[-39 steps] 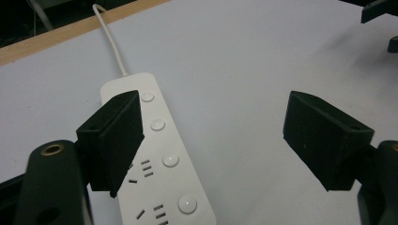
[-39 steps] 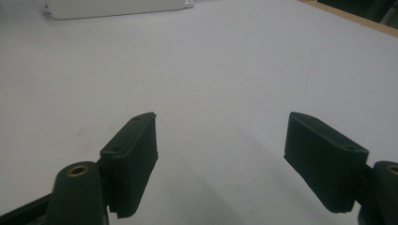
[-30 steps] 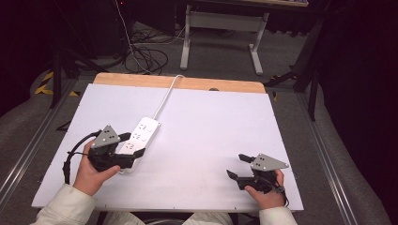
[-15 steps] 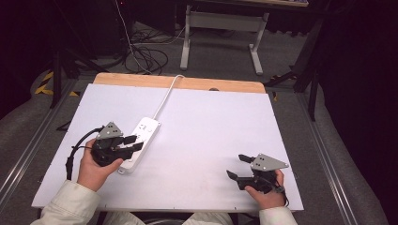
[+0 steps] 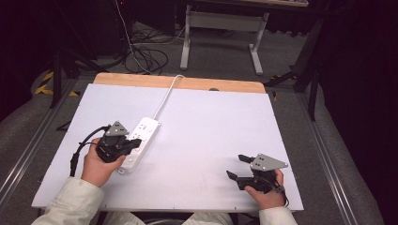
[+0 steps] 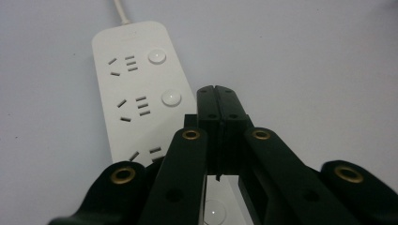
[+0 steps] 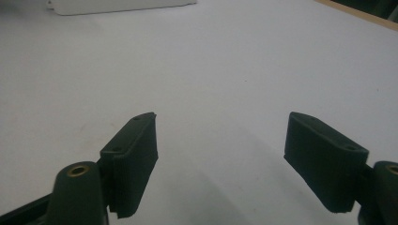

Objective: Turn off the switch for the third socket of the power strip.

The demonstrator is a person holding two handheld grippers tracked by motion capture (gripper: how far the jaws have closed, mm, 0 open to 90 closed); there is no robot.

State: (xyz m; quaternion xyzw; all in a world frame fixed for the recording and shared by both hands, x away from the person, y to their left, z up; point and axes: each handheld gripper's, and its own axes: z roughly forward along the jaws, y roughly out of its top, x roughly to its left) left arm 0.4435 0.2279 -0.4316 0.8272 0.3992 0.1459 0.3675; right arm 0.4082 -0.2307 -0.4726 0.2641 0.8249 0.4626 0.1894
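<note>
Your left gripper (image 6: 217, 93), jaws pressed together, hovers over the white plastic power strip (image 6: 136, 84) — likely pressing a round switch next; right gripper (image 7: 220, 154) rests agape.

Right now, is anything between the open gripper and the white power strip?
Nothing visible. Bare white table lies between the right gripper and the power strip. The left gripper is over the strip's near end.

probably a lab, white work table (image 5: 202, 117), floor cables (image 5: 141, 51), metal stand (image 5: 220, 28)
</note>
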